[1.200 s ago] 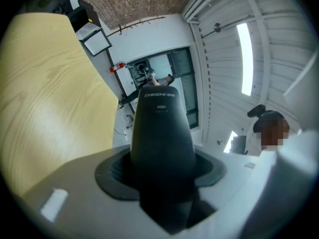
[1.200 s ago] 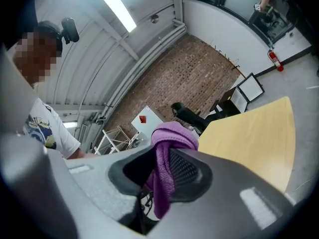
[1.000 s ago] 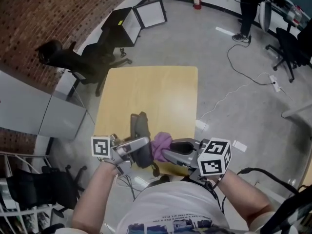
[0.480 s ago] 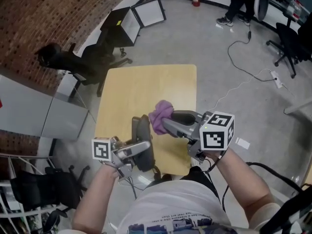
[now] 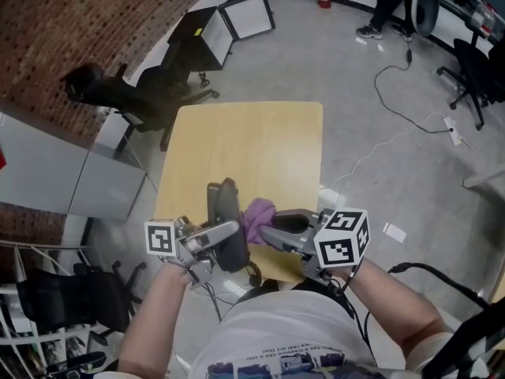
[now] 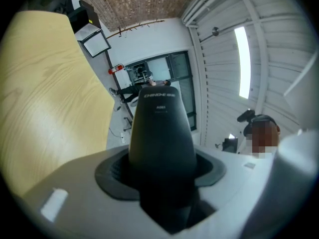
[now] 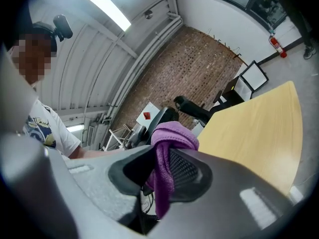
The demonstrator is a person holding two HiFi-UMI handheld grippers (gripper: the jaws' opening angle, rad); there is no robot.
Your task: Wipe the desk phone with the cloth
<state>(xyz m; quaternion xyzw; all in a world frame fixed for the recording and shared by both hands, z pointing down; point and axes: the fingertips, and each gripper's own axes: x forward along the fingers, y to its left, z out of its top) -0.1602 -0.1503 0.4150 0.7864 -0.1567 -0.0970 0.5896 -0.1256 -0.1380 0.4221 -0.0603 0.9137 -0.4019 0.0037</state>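
Where the counter (image 5: 245,144) ends nearest the person, the left claw (image 5: 219,238) is clamped across the black phone (image 5: 223,208). Its jaws are held fairly wide by the phone's body, and the phone runs lengthways away from the person. Right claw (image 5: 268,235) is closed on a bunched purple cloth (image 5: 258,214), a fold hanging down between the jaws; cloth sits at the phone's right side, apparently touching it, though whether the phone rests on the counter or is raised off it cannot be told.
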